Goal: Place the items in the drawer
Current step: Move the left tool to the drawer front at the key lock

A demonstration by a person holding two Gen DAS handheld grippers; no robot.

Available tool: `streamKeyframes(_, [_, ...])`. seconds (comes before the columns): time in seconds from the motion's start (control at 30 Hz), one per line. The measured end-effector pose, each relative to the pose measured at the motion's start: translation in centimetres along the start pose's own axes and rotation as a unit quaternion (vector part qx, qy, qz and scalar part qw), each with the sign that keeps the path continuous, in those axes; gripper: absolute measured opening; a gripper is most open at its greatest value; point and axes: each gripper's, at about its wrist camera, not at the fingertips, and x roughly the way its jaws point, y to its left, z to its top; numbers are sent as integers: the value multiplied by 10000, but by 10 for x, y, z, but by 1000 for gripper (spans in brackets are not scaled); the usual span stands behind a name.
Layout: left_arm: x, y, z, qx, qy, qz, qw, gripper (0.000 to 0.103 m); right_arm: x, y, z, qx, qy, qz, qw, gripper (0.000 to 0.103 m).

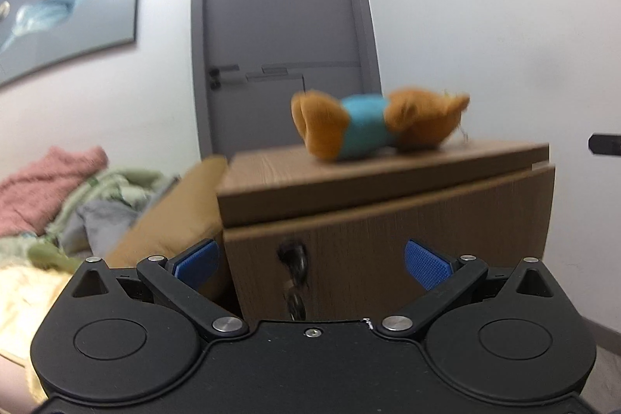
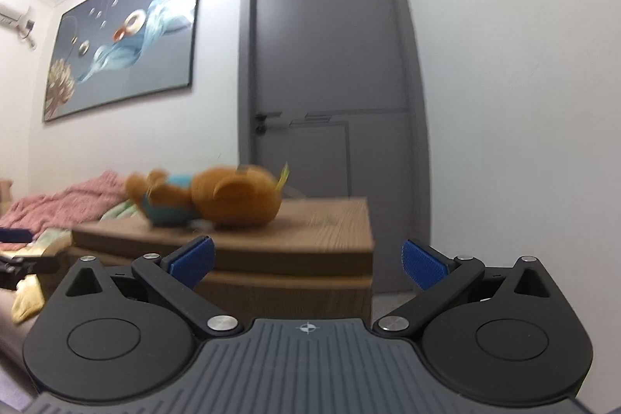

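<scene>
A brown plush bear in a blue shirt (image 1: 372, 125) lies on its side on top of a wooden nightstand (image 1: 446, 158). The shut drawer front (image 1: 427, 239) below has a keyhole with keys hanging from it (image 1: 293, 270). My left gripper (image 1: 312, 260) is open and empty, level with the drawer front and close before the keys. In the right wrist view the bear (image 2: 217, 198) lies on the nightstand top (image 2: 330, 224). My right gripper (image 2: 306, 260) is open and empty, near the nightstand's right corner.
A bed with a pink blanket (image 1: 46, 185), green and grey bedding and a tan pillow (image 1: 174, 216) lies left of the nightstand. A grey door (image 1: 279, 26) stands behind it. A framed picture (image 2: 124, 37) hangs on the wall. The left gripper shows at the right wrist view's left edge (image 2: 15, 251).
</scene>
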Motion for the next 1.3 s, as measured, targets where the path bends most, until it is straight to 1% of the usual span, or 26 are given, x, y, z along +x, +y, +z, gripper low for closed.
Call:
streamKeyframes(0.13, [17, 5, -6, -22, 263, -131, 9996, 102, 3, -13, -9, 146, 161, 229, 9995, 103])
streamKeyframes(0.17, [22, 7, -8, -61, 357, -143, 9992, 102, 6, -17, -11, 141, 216, 349, 9991, 103])
streamKeyframes(0.23, [33, 10, -12, -135, 538, -193, 9983, 102, 13, -22, -17, 80, 347, 460, 9983, 103])
streamKeyframes(0.3, [41, 13, -14, -184, 671, -336, 9970, 102, 22, -26, -22, 61, 515, 503, 9974, 103])
streamKeyframes(0.47, [52, 20, -19, -346, 833, -311, 9954, 102, 41, -40, -35, 304, 800, 420, 9954, 103])
streamKeyframes(0.57, [56, 26, -21, -458, 916, -298, 9943, 102, 49, -47, -41, 171, 783, 401, 9960, 103])
streamKeyframes(0.67, [59, 31, -21, -521, 941, -350, 9936, 102, 53, -54, -46, 141, 739, 480, 9960, 103])
streamKeyframes(0.8, [63, 35, -21, -608, 996, -412, 9923, 102, 59, -60, -49, 273, 755, 642, 9947, 103])
streamKeyframes(0.9, [68, 36, -21, -662, 1089, -486, 9907, 102, 68, -59, -47, 332, 778, 718, 9938, 103])
streamKeyframes(1.07, [72, 37, -19, -705, 1099, -491, 9902, 102, 79, -55, -46, 348, 795, 797, 9930, 103])
streamKeyframes(1.3, [81, 39, -15, -806, 1255, -485, 9876, 101, 90, -48, -51, 323, 921, 842, 9917, 103])
